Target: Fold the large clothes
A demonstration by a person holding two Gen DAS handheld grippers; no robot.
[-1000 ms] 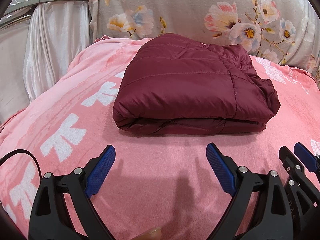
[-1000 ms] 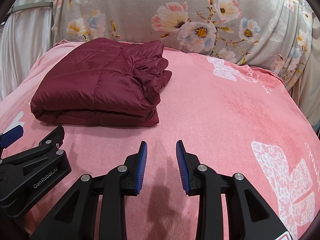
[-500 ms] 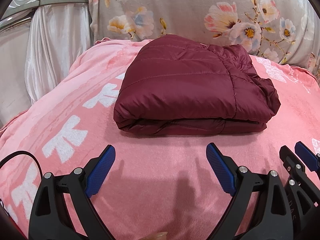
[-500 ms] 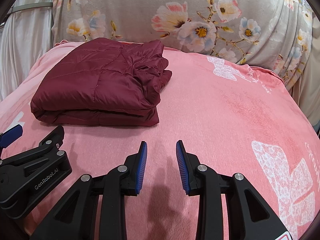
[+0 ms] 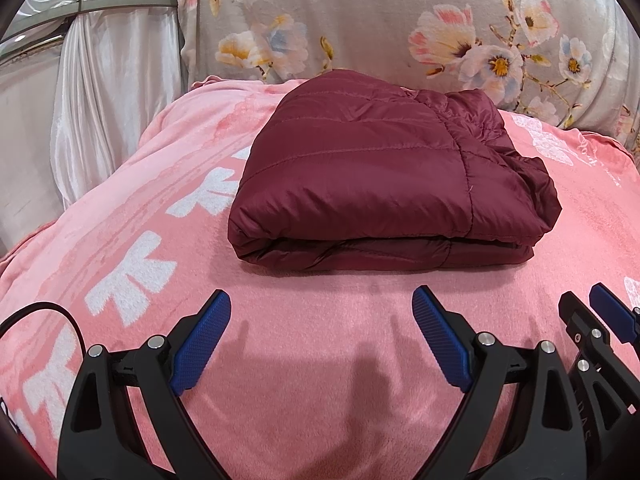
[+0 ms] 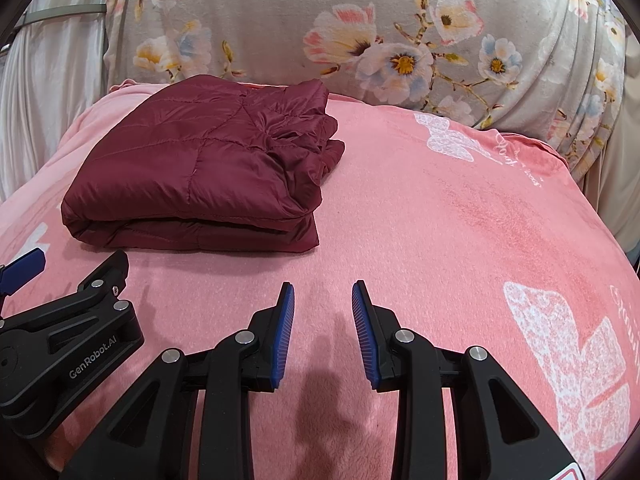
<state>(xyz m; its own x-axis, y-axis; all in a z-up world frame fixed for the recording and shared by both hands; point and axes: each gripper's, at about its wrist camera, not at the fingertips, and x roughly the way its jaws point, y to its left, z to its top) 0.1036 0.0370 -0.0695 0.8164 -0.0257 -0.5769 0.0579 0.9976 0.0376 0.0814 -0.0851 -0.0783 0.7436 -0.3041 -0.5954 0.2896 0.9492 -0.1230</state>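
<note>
A: Jacket (image 5: 376, 184) status: maroon, quilted, folded into a compact stack of layers. It lies on the pink blanket (image 5: 320, 380), toward the far left of the bed, just in front of the floral cushion (image 5: 400, 20).

B: Risk at the stack itself?

A: The right end shows bunched, loose folds. The padded fabric looks springy and slick; in my judgement the upper layers can slide or puff open if that end is nudged or lifted unevenly.

B: Gripper condition?

A: Left gripper (image 5: 320, 332): jaws spread wide, holding nothing, hovering over bare blanket near the stack's front edge. Right gripper (image 6: 323, 324): jaws parted by a narrow gap, also empty, to the right of the stack and clear of it.

B: Hazards from the surroundings?

A: A single-sided pinch at one corner would probably drag the top layer off the lower ones. A low approach could catch the plush blanket with the jacket and pull the whole stack askew. The two grippers sit close together; crossing paths risks a collision.
</note>
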